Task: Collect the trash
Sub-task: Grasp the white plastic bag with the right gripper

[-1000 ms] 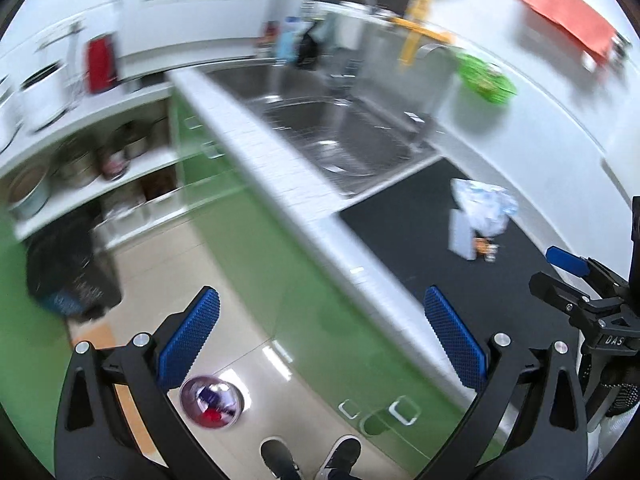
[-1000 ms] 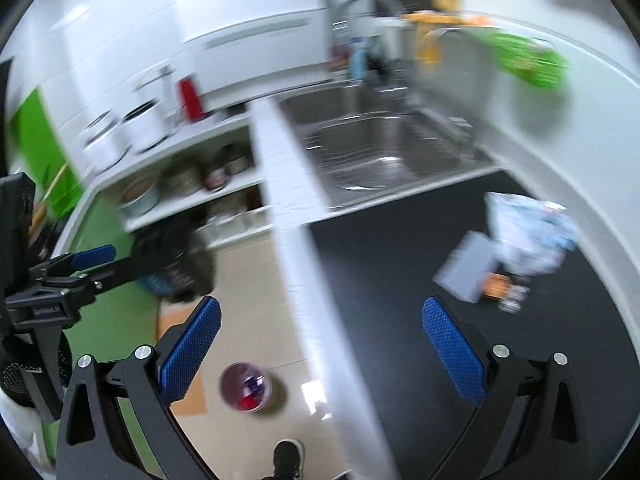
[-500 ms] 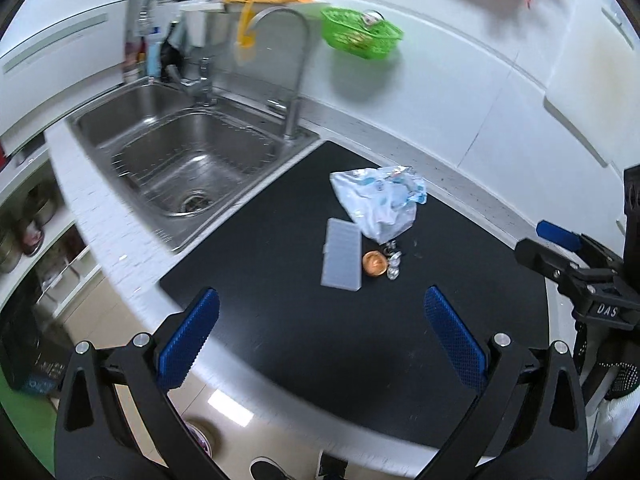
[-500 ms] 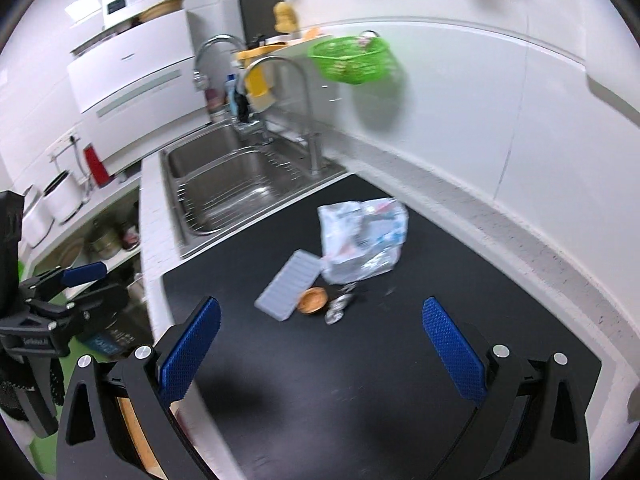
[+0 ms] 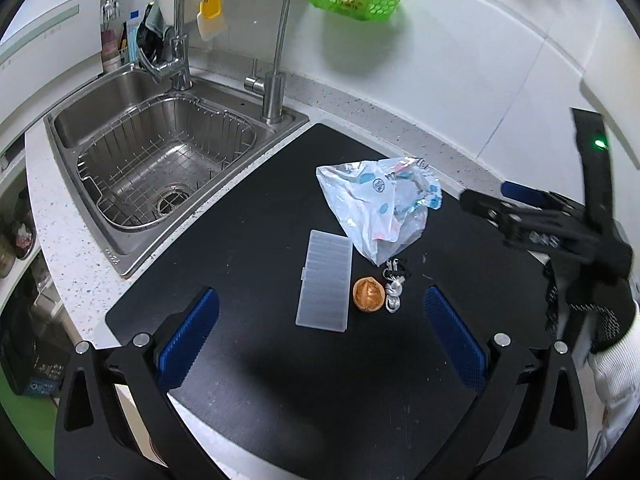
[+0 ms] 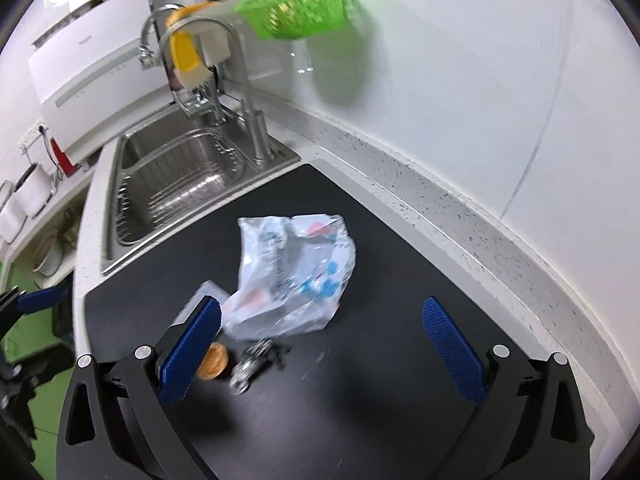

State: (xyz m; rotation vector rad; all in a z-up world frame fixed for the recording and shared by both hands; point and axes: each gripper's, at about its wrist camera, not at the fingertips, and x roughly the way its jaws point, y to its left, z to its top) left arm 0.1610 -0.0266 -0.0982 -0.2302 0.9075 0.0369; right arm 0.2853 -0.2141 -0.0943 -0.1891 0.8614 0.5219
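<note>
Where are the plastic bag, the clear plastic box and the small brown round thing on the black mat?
plastic bag (image 5: 372,208), left wrist view, on the middle of its crumpled front.
clear plastic box (image 5: 325,286), left wrist view, on the centre of its ribbed lid.
small brown round thing (image 5: 368,294), left wrist view, on its top.

- Left wrist view looks down from above the black mat (image 5: 248,240), sink (image 5: 160,160) at far left
- Right wrist view sits lower and nearer, facing the crumpled plastic bag (image 6: 292,276); both share mat, bag, sink

In the right wrist view we find the clear plastic case (image 6: 200,300) mostly hidden behind the claw's left finger (image 6: 192,352). The small metal piece (image 6: 250,364) beside the walnut (image 6: 214,366) is too blurred to identify, as is whatever sits in the green basket (image 6: 296,12).
</note>
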